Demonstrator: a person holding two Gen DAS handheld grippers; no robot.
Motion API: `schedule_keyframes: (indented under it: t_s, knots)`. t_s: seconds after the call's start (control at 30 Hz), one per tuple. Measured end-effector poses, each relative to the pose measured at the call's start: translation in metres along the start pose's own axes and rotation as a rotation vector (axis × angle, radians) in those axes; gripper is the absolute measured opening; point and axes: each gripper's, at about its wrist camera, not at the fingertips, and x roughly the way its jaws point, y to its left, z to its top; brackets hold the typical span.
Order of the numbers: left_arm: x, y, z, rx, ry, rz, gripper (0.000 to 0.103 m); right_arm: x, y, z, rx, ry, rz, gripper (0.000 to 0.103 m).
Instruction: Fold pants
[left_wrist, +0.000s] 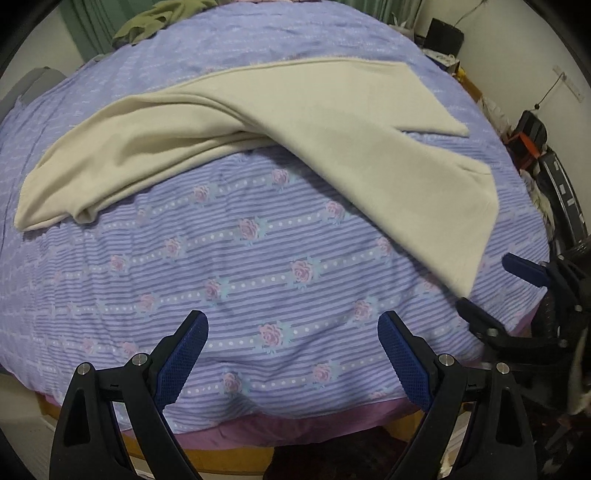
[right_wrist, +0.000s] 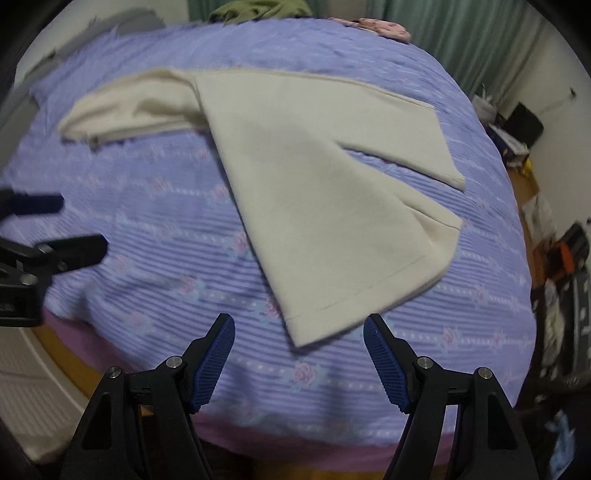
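Note:
Cream pants (left_wrist: 280, 122) lie spread on a purple flowered bedspread (left_wrist: 240, 280), waist to the left and two legs splayed to the right. In the right wrist view the pants (right_wrist: 325, 206) show one leg hem near the front. My left gripper (left_wrist: 293, 325) is open and empty above the bedspread, short of the pants. My right gripper (right_wrist: 299, 328) is open and empty, its tips just before the near leg hem. The right gripper also shows at the right edge of the left wrist view (left_wrist: 495, 291), and the left gripper at the left edge of the right wrist view (right_wrist: 70, 225).
The bed's front edge with a pink sheet (left_wrist: 295, 424) and wooden frame lies below the grippers. An olive garment (left_wrist: 155, 22) sits at the bed's far end by green curtains (right_wrist: 443, 40). Clutter, boxes and dark items (left_wrist: 532, 147) crowd the right side.

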Motion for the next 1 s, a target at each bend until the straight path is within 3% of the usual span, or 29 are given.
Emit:
schedule_keyframes:
  t_s: [0.2, 0.27, 0.37, 0.53, 0.73, 0.9, 1.0]
  knots:
    - [0.006, 0.005, 0.004, 0.018, 0.001, 0.002, 0.094, 0.038, 0.019, 0.007, -0.158, 0.044, -0.146, 0.059]
    - [0.005, 0.007, 0.007, 0.034, -0.008, -0.005, 0.094, 0.048, 0.02, 0.011, -0.191, 0.074, -0.164, 0.027]
    - [-0.003, 0.012, 0.013, 0.101, -0.057, -0.011, 0.094, 0.047, 0.015, 0.02, -0.178, 0.087, -0.157, 0.01]
    - [-0.021, 0.027, 0.036, 0.319, -0.186, -0.021, 0.094, 0.0, -0.008, 0.038, -0.062, -0.022, -0.21, 0.009]
    - [-0.026, 0.035, 0.1, 0.608, -0.306, -0.053, 0.094, -0.049, -0.047, 0.063, 0.118, -0.129, -0.27, 0.009]
    - [-0.011, 0.013, 0.155, 0.767, -0.293, -0.123, 0.094, -0.052, -0.05, 0.076, 0.183, -0.156, -0.308, 0.009]
    - [0.006, -0.003, 0.165, 0.866, -0.261, -0.141, 0.094, -0.055, -0.052, 0.079, 0.225, -0.169, -0.317, 0.008]
